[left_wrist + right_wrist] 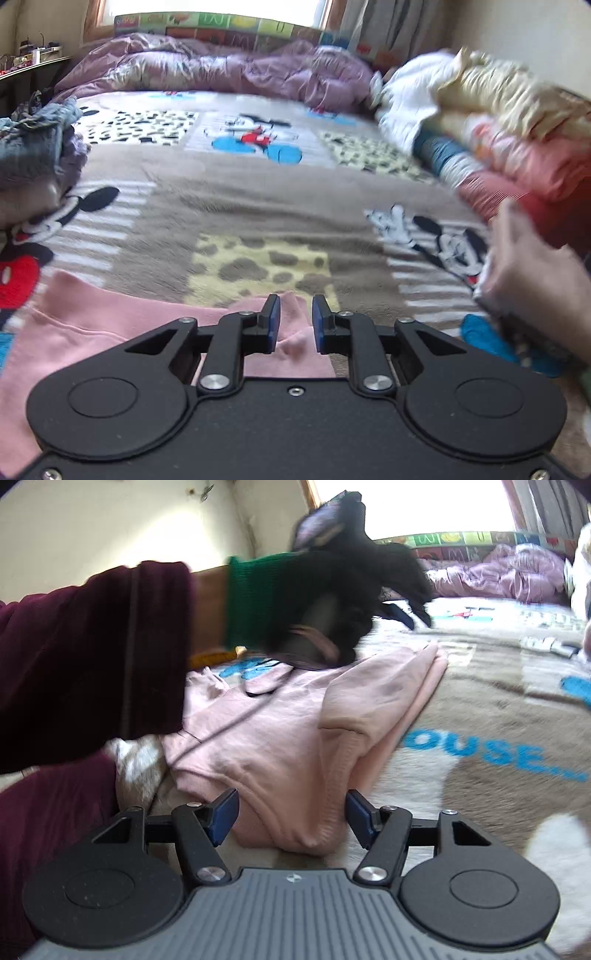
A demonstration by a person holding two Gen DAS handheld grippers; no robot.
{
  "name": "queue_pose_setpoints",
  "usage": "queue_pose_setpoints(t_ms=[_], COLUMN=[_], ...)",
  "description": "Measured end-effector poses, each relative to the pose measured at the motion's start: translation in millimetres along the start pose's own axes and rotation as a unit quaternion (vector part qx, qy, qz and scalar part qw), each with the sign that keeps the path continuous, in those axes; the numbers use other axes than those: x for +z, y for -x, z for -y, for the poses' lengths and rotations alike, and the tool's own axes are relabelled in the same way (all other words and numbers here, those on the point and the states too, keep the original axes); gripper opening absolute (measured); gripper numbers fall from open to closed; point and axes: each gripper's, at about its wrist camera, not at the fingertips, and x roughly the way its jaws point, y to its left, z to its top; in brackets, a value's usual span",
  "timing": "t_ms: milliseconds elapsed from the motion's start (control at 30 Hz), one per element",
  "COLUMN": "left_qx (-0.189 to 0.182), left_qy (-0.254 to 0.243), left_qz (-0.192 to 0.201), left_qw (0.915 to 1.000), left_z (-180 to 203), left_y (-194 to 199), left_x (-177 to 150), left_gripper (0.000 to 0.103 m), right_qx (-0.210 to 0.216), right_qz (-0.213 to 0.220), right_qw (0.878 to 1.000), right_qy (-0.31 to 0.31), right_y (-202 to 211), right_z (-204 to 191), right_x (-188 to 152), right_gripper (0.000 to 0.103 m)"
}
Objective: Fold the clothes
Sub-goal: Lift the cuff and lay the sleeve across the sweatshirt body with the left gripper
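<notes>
In the left wrist view, the left gripper [294,325] hung low over the pink sweatshirt [92,343], its blue pads a narrow gap apart with a ridge of pink cloth showing between them; whether they pinched it could not be told. The garment lay on the cartoon blanket [258,206], with a stack of folded clothes [498,147] to the right. In the right wrist view, the right gripper [291,819] stood wide apart, empty, straddling the ribbed hem of the partly folded sweatshirt. It looked soft, light and limp; the thicker hem or a folded edge seemed the surest hold.
</notes>
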Motion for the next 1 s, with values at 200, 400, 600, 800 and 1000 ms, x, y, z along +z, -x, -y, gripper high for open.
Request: queue_pose_setpoints(t_ms=[200, 400, 600, 800, 1000], left_qx=[-0.02, -0.029, -0.03, -0.019, -0.022], left_qy=[-0.064, -0.083, -0.128, -0.172, -0.174], left_qz=[-0.009, -0.026, -0.044, -0.062, -0.065], left_qw=[0.9977, 0.9958, 0.9903, 0.9829, 0.9824], left_z=[-2.5, 0.3, 8.6, 12.2, 9.9], left_y=[14.0, -0.2, -22.4, -43.5, -48.8], left_x=[-13.9, -21.3, -27.9, -39.1, -40.2], left_gripper=[0.016, 0.016, 0.016, 0.017, 0.019], right_qx=[-0.043, -0.064, -0.055, -0.037, -0.023], right_qz=[0.054, 0.083, 0.009, -0.002, -0.005], right_qw=[0.998, 0.989, 0.996, 0.997, 0.998], right_qy=[0.013, 0.102, 0.068, 0.066, 0.058], right_y=[13.9, -19.8, -64.1, -69.4, -69.5], right_z=[3.4, -30.2, -27.7, -33.2, -38.8], right_x=[8.8, 18.7, 17.6, 5.8, -0.4], right_gripper=[0.061, 0.061, 0.064, 0.07, 0.081])
